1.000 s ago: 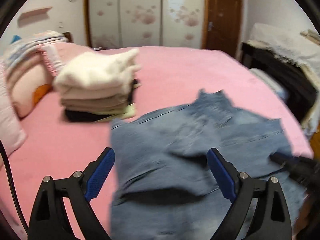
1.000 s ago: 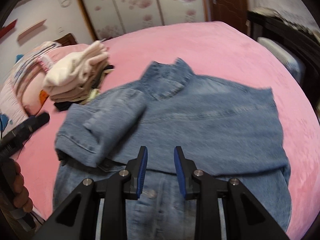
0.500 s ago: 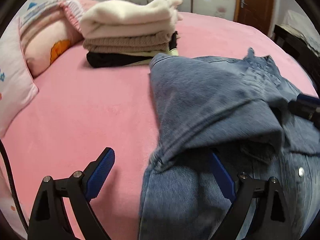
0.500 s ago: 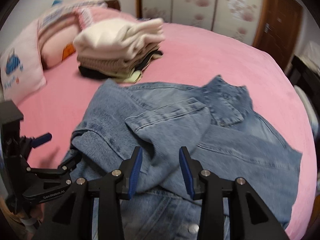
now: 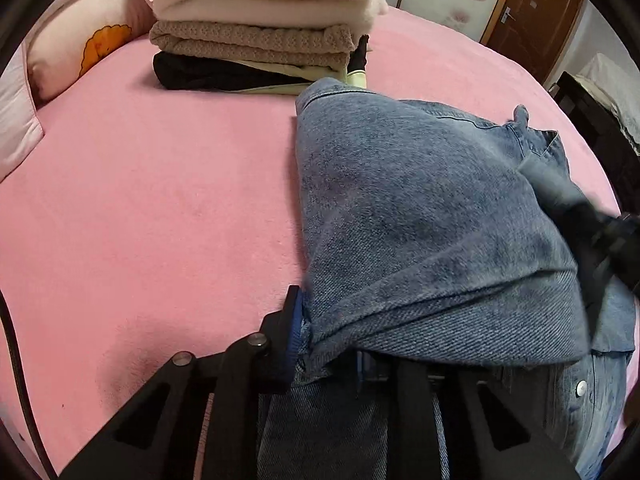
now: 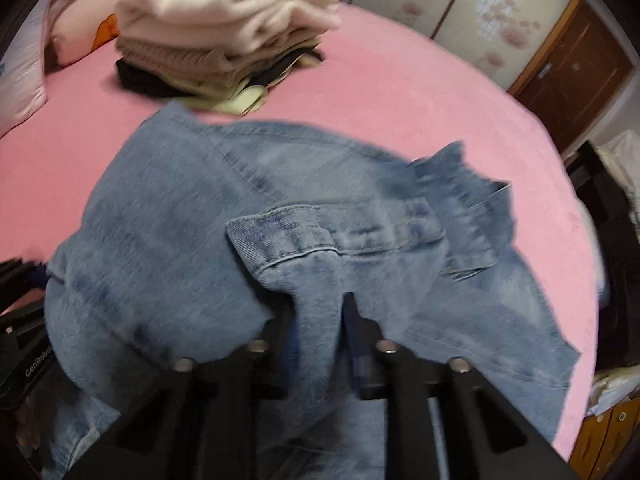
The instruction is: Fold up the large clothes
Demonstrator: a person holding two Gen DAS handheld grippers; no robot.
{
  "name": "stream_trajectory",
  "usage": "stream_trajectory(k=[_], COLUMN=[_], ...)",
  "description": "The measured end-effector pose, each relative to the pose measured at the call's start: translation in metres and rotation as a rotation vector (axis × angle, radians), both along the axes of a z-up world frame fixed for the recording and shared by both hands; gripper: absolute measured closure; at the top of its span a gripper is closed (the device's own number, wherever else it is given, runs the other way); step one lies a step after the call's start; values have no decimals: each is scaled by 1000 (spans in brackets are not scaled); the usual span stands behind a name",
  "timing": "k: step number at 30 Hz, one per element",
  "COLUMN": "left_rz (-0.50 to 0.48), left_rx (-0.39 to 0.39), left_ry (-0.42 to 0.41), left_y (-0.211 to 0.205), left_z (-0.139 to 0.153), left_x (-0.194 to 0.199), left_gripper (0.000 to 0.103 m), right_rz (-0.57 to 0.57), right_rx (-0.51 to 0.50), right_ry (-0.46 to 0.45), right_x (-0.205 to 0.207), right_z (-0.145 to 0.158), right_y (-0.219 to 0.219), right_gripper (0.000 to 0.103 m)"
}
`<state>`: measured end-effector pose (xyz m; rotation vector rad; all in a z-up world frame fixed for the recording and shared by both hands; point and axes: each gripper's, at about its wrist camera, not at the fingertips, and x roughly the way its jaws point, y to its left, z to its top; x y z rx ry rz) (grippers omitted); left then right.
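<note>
A blue denim jacket lies on the pink bed, its left side folded over the body. My left gripper is shut on the jacket's folded left edge; its right finger is hidden under the denim. In the right wrist view the jacket fills the middle, collar to the right. My right gripper is shut on a fold of denim near the jacket's centre. The right gripper shows blurred at the right of the left wrist view.
A stack of folded clothes, white on top, sits on the bed beyond the jacket, also in the right wrist view. Pillows lie at the far left. Wardrobe doors and a brown door stand behind. Dark furniture flanks the right.
Both grippers dropped to the jacket and closed on the denim: the left on the folded left edge, the right on a central fold. The views moved closer to the clothes stack.
</note>
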<state>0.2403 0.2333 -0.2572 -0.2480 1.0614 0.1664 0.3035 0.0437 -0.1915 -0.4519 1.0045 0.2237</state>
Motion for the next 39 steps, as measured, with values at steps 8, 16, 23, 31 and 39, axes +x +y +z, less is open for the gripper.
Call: stream_trajectory(k=[8,16,23,31,39], left_rz=[-40,-109,-213,-217,-195], left_rx=[54,177,99,12,-7], left_ry=[-6,14,5,-85,-40], left_y=[-12,-28,-22,-17,-37], left_z=[1,6,26,70,50], left_x=[-3,-6,-27,-22,27], left_gripper=[85,72,57,56,56], right_rz=[-343,-360,-400,-410,-393], right_rx=[270,323,397,433,525], right_ry=[-105,132,61,163,210], right_x=[-46,-109,-100,-28,4], right_z=[30,-21,13,-29,-57], right_y=[-149,-194,-232,-243,-236], right_gripper=[98,91,71,67,58])
